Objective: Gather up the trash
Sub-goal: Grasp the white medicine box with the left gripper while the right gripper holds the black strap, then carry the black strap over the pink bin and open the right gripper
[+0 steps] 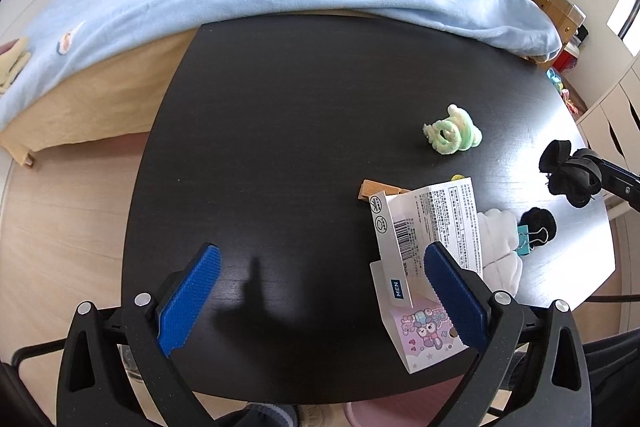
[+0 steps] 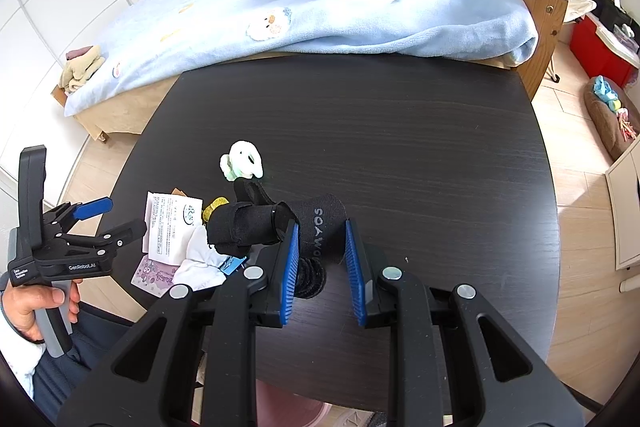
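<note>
Closest to the lens, lower centre of the right wrist view: right gripper (image 2: 322,259), blue pads clamped on a black sock (image 2: 320,227) lifted over the dark table (image 2: 420,155). In the left wrist view, left gripper (image 1: 320,301) spread wide, empty, low in the frame beside a printed paper wrapper (image 1: 430,223). Still lying in the right half of that frame: white tissue (image 1: 502,247), teal binder clip (image 1: 526,245), wooden clip (image 1: 374,189), fuzzy green toy (image 1: 452,131). Pink bin rim (image 1: 360,415) at the bottom edge. Judged barely begun: most litter uncollected.
</note>
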